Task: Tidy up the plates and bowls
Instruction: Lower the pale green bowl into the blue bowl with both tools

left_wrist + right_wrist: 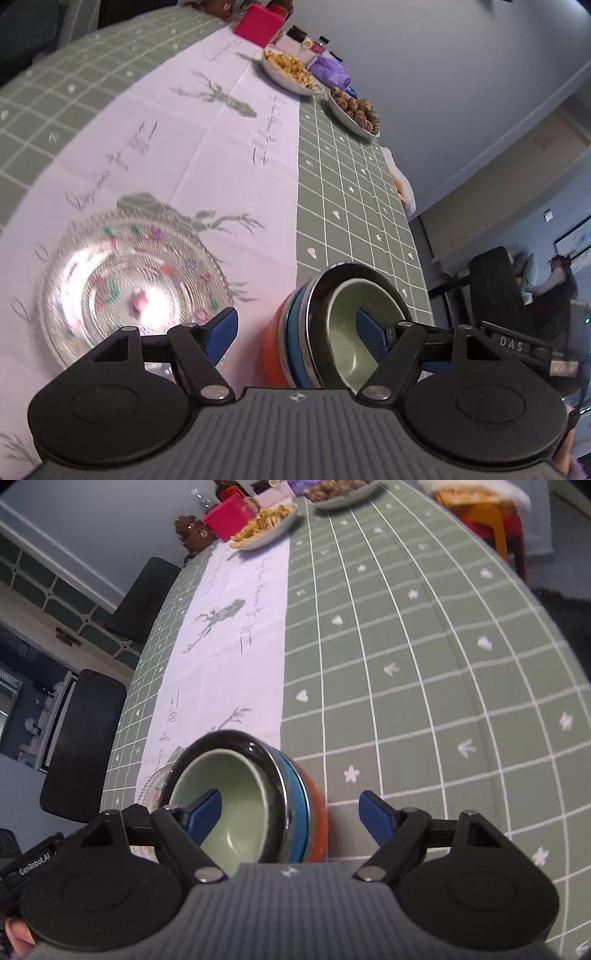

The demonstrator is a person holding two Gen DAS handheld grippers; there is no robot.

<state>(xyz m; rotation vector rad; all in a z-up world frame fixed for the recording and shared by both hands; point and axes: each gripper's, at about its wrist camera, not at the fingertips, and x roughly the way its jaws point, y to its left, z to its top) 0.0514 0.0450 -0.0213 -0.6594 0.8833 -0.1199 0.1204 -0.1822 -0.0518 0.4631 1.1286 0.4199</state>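
Where the right view crops it, glass plate (129,288) whole (left view)

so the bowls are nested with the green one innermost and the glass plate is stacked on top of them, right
Not quite. The green bowl is innermost in the nested bowls, but the glass plate is not on top: the left wrist view shows it lying flat on the tablecloth beside the stack.

A stack of nested bowls (325,332) sits on the table (351,192), with the smallest bowl (225,797) innermost. Just left of the stack lies a glass plate (129,288) on the table runner (207,140). At the far end stand a dish of snacks (291,72), a dish of cookies (354,110) and a box (258,22).
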